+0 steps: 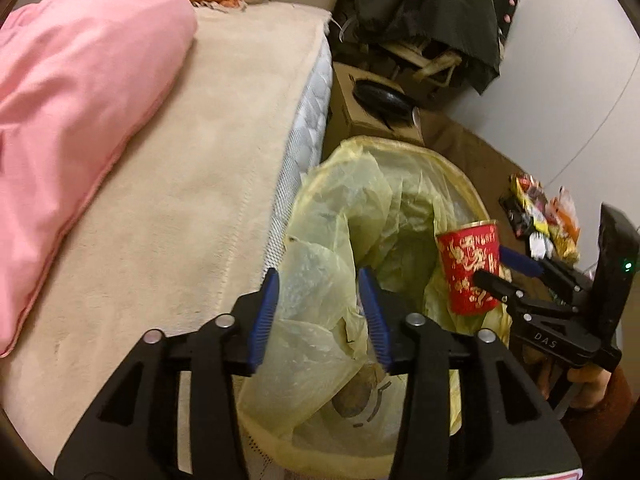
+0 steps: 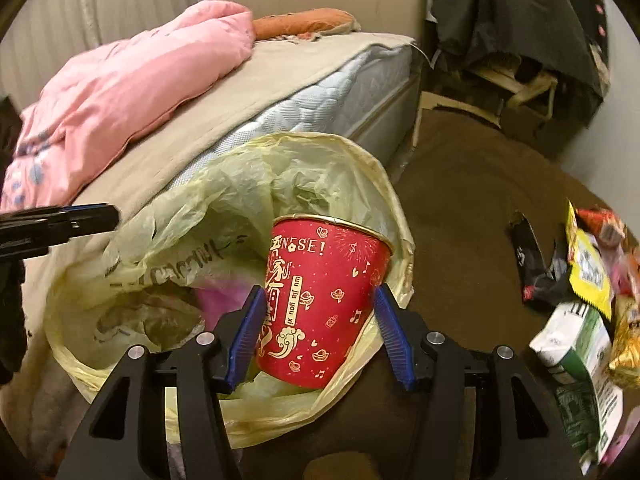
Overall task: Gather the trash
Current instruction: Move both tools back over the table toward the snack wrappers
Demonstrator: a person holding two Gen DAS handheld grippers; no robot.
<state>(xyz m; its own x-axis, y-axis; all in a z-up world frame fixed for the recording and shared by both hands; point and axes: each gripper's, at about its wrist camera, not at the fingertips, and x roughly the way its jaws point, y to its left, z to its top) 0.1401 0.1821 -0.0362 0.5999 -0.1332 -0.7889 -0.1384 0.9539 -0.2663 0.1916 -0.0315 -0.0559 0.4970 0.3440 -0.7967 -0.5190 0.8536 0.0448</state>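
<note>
The right gripper [image 2: 318,330] clasped a red cup [image 2: 320,300] over the yellow bin bag [image 2: 224,200], while the left gripper [image 1: 320,312] hung spread and unladen above its rim.

Right gripper [image 2: 319,320] jaws clamped, holding load; left gripper [image 1: 320,312] jaws parted, holding nothing.

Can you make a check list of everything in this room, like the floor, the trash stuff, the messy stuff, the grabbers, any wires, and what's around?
Surface: brown floor.
Job's things: red cup upright over the yellow-bagged bin; wrappers and a carton on the floor.
Clutter: dark clothes, box.
Grippers: right gripper around the cup; left gripper open, empty, above the bin.
Cables: thin line on the wall, cannot tell what.
Surroundings: bed, pink quilt.
</note>
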